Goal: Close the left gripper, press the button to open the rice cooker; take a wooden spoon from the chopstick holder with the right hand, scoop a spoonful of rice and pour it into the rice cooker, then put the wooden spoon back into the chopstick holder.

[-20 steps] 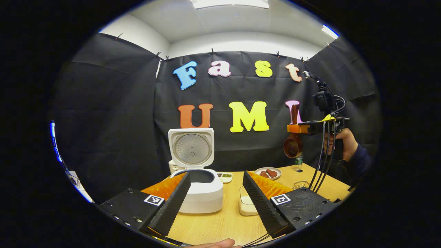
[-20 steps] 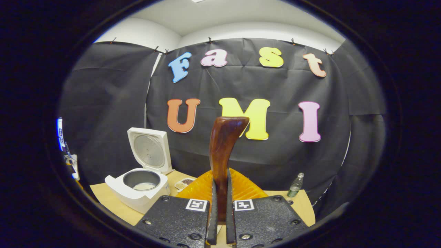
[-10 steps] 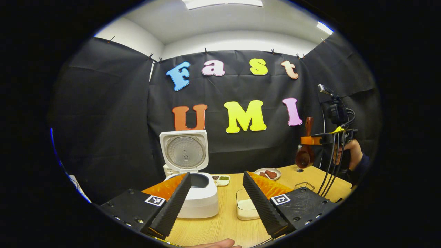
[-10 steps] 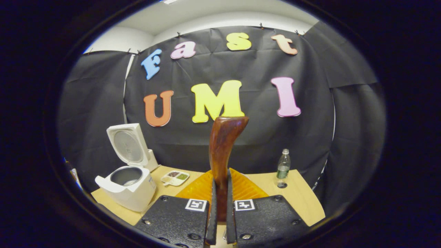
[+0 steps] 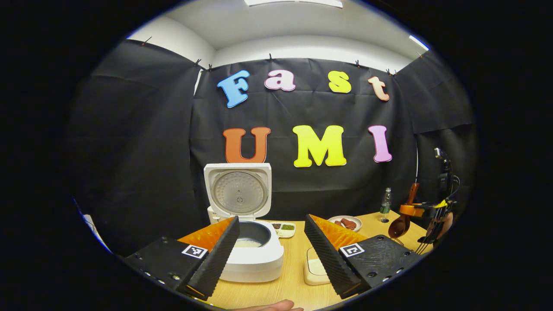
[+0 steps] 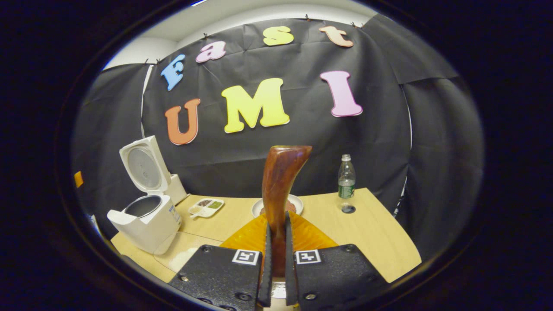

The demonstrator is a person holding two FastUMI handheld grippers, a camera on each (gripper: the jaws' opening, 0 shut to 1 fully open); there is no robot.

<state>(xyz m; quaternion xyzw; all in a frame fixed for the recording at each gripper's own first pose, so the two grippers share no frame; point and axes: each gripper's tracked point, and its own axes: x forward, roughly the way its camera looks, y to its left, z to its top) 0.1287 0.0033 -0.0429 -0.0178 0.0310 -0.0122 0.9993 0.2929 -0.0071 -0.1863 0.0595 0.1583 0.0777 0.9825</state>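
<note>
- Rice cooker (image 5: 252, 255) stands on the desk (image 5: 293, 276) with its lid (image 5: 237, 190) raised upright; white rice lies in the bottom of the inner pot (image 5: 250, 235).
- The left tongs (image 5: 271, 250) are spread wide, empty, hovering in front of the cooker.
- The right tongs (image 6: 276, 263) are pressed onto the handle of the wooden spoon (image 6: 278, 194), which stands upright between the fingers.
- In the left gripper view the right tongs (image 5: 414, 210) are at the far right, low over the desk edge, with the spoon's bowl hanging below them.
- A shallow container of rice (image 5: 315, 270) sits just right of the cooker.
- Farther back are a small divided dish (image 6: 206, 205), a plate (image 5: 344, 222) with reddish pieces, and a plastic bottle (image 6: 346, 177) with its cap (image 6: 347, 209) beside it.
</note>
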